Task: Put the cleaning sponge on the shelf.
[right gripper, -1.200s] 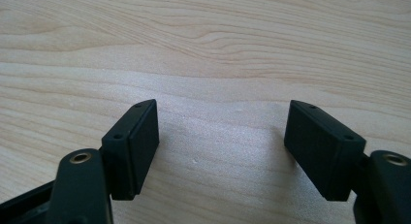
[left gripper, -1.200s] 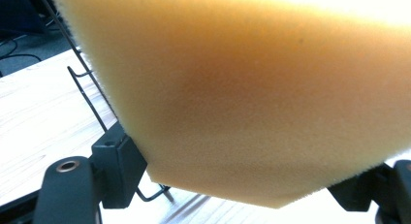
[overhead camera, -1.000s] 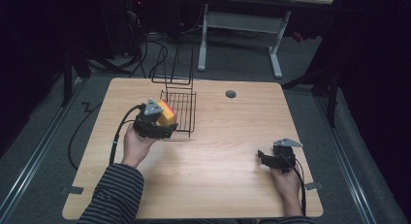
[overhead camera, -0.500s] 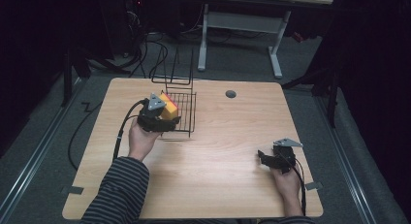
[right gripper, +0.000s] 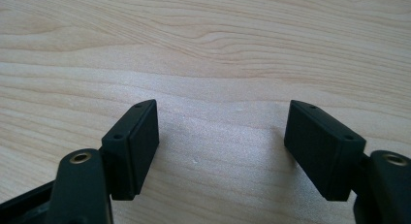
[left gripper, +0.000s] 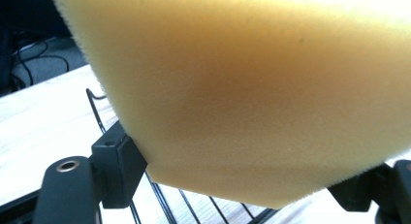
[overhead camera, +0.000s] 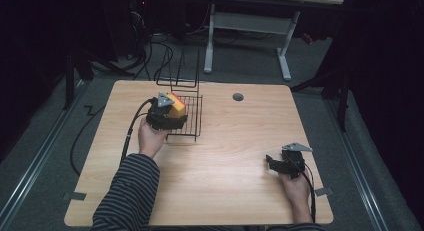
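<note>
The left gripper (overhead camera: 167, 116) is clenching a yellow sponge (left gripper: 252, 88), holding it over the black wire rack (overhead camera: 187, 122) on the table (overhead camera: 225, 191). The right gripper (right gripper: 223, 151) is resting released, jaws apart over bare wood.

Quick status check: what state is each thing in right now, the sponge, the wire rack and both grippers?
Sponge: yellow, clamped between the left jaws, held over the rack.
Wire rack: black, standing on the table; nothing visibly resting inside it.
Left gripper: shut on the sponge, at the rack's left side.
Right gripper: jaws open, nothing between them, low over bare tabletop.
</note>
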